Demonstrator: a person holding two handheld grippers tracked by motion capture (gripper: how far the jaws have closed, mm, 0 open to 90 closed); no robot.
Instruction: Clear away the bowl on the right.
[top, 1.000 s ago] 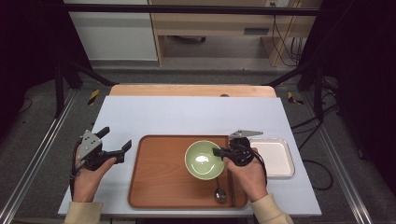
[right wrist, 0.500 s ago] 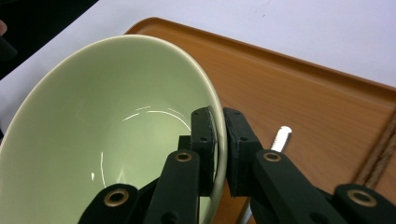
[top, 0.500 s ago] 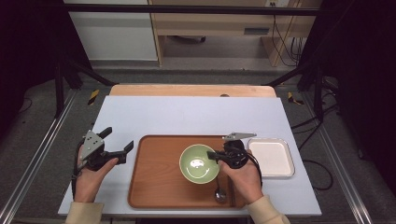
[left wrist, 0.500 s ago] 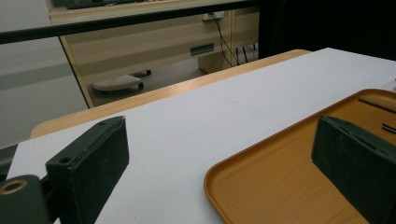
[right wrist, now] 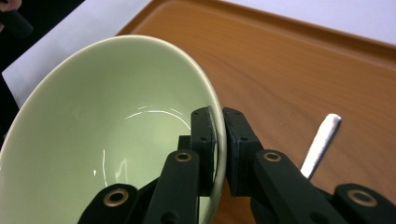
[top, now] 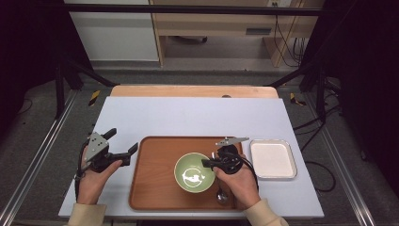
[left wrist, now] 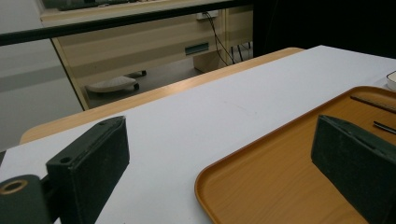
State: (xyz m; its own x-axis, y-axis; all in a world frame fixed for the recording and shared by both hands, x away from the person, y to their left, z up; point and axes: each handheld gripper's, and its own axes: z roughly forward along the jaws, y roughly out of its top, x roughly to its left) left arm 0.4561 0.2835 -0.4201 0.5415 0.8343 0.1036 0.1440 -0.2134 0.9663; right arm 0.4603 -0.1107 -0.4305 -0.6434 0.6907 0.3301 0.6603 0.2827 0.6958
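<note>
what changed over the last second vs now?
The right tool, shut on the rim of the green bowl, has carried the bowl left and toward the person across the wooden tray, off the spoon it partly covered. Nothing was let go. The left tool stayed open beside the tray's left edge; the white dish stayed put.

A grey floor [top: 221, 77] runs beyond the white-topped table [top: 197, 115], where a pale wooden bench [top: 226, 23] stands against a light wall panel [top: 113, 33], black frame posts [top: 59, 70] rise at both sides and cables [top: 287, 37] hang at right
</note>
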